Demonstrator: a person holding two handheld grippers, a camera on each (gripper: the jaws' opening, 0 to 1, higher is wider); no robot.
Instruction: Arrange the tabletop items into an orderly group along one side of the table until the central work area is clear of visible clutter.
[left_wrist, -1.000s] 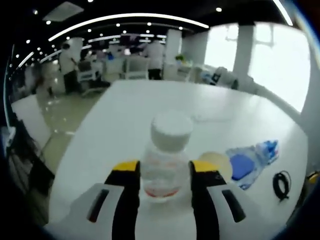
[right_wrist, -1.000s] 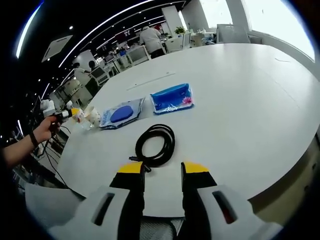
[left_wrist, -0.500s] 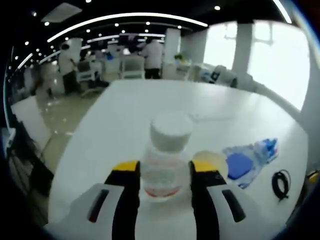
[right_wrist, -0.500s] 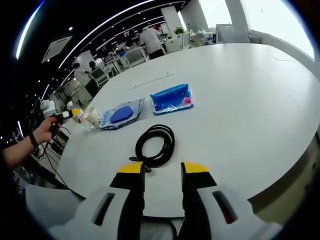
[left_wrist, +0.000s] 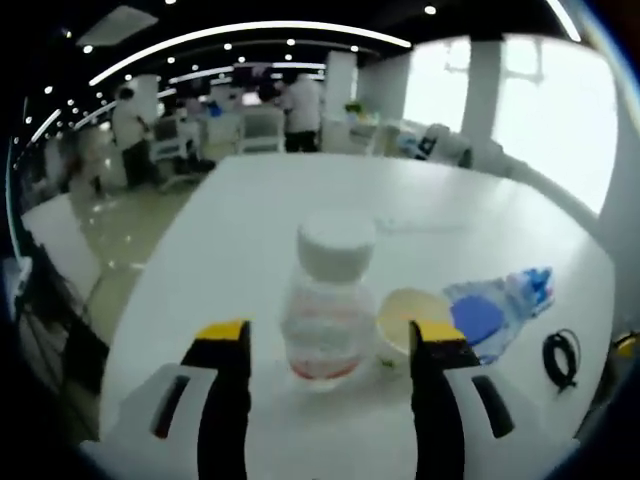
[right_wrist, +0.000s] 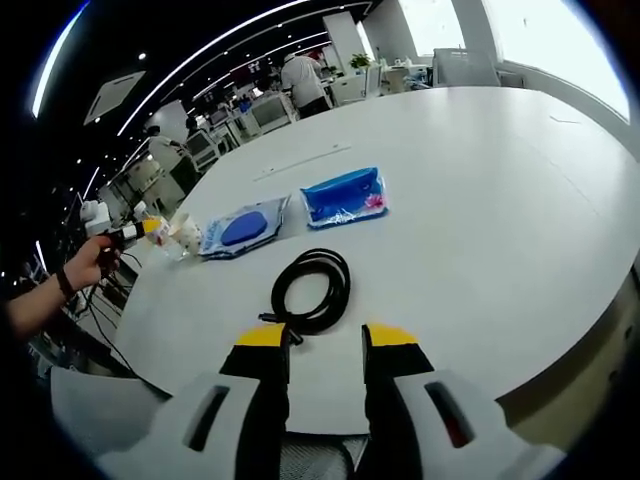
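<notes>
In the left gripper view, the left gripper (left_wrist: 328, 345) stands with jaws spread wide, clear of the white-capped clear bottle (left_wrist: 327, 305) standing upright between them on the white table (left_wrist: 250, 230), a small cream bowl (left_wrist: 412, 315) just right of it. Farther right lie a clear pouch with a blue pad (left_wrist: 483, 318) and a coiled black cable (left_wrist: 562, 358). In the right gripper view, the right gripper (right_wrist: 325, 338) has its jaws slightly apart and holds nothing, just short of the cable, with a blue packet (right_wrist: 344, 196) lying beyond.

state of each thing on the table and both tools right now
left tool: open, jaws apart on either side of the bottle, not touching it
bottle: upright on the table, white cap on
small bowl: upright beside the bottle
cable: coiled, lying flat ahead of the right tool
right tool: open, holding nothing
two blue packets: lying flat, side by side
</notes>
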